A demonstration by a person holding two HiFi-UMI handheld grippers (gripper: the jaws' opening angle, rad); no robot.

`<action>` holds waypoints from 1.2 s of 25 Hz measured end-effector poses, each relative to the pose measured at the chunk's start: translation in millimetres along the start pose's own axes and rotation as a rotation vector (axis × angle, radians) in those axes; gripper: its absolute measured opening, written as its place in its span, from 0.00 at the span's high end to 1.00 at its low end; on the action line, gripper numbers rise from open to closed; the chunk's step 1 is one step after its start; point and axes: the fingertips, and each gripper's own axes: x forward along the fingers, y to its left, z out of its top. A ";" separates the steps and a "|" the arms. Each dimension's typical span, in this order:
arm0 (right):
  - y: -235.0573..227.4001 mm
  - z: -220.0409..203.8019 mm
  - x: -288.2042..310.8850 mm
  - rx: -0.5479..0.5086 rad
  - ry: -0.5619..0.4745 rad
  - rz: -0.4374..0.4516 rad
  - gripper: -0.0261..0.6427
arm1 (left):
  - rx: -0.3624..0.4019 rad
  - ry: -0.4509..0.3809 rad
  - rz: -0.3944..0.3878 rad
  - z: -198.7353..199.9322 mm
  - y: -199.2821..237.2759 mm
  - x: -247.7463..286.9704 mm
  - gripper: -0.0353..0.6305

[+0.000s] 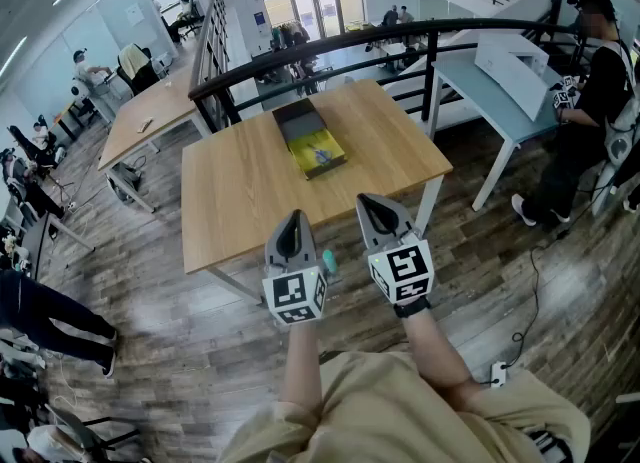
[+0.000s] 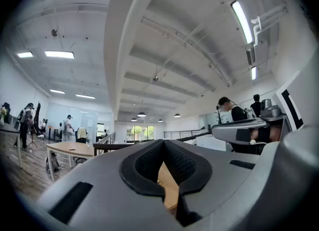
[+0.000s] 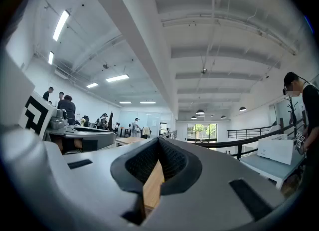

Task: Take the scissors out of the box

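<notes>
Head view: the left hand-held gripper (image 1: 291, 223) and the right hand-held gripper (image 1: 375, 206) are held side by side just above the near edge of the wooden desk (image 1: 240, 191), both pointing across it. The box (image 1: 297, 119) lies on the far half of the desk, near the black railing (image 1: 330, 61), well apart from both tools and roughly in line with the gap between them. It is dark grey, with a yellow sheet (image 1: 318, 154) at its nearer end. The scissors are too small to make out there. In each gripper view the black pads are clenched together at the tips with nothing between them, and only a sliver of desk shows behind.
</notes>
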 end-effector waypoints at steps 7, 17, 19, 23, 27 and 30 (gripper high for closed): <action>-17.9 1.8 -1.9 0.033 -0.032 0.004 0.94 | 0.010 0.017 -0.010 -6.8 -11.8 11.2 0.93; -33.8 -19.2 20.4 0.078 -0.028 0.006 0.94 | 0.001 0.053 -0.025 -33.7 -9.9 39.7 0.93; -37.8 -25.4 34.9 0.077 -0.018 0.005 0.94 | -0.009 0.053 -0.025 -39.0 -1.2 54.6 0.93; -48.7 -28.8 75.8 0.074 -0.008 -0.012 0.94 | -0.026 0.042 -0.041 -42.1 21.3 92.3 0.93; -57.2 -33.1 126.8 0.071 0.000 -0.018 0.94 | -0.043 0.028 -0.063 -45.3 46.3 139.5 0.93; -60.3 -35.4 167.2 0.075 0.012 -0.020 0.94 | -0.062 0.023 -0.078 -47.3 67.8 174.9 0.93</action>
